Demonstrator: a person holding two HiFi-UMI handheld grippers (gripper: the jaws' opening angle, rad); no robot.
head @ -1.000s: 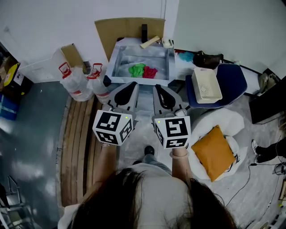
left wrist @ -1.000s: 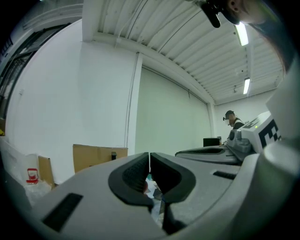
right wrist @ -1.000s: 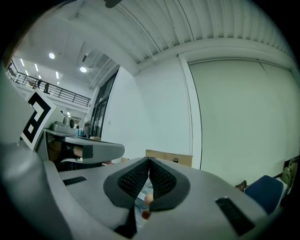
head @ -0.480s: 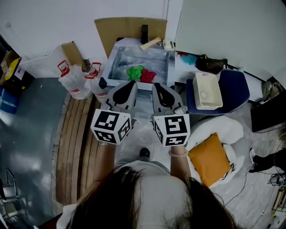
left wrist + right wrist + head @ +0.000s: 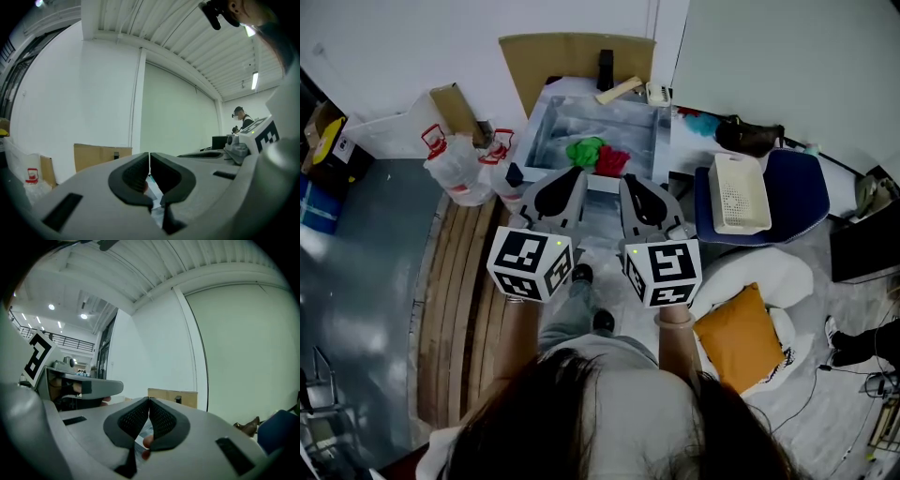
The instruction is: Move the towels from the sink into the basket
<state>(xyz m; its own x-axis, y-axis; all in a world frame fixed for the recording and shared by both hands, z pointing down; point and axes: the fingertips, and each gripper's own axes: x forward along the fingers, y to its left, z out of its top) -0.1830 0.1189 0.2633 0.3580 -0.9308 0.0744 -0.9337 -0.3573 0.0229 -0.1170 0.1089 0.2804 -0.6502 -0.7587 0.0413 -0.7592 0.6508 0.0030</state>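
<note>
With jaws closed and empty, the left gripper (image 5: 574, 175) and right gripper (image 5: 632, 182) have edged nearer the sink (image 5: 546, 120), where the green towel (image 5: 584, 150) and red towel (image 5: 612, 161) lie, so a first grasp probably comes next.

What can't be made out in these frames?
- Head view: left gripper and right gripper partly cover the sink's near rim.
- Gripper views: the shut jaws hide all but slivers of the green towel and red towel.
- Basket: in neither gripper view.
- Items on sink's back edge: too small to name, head view.
</note>
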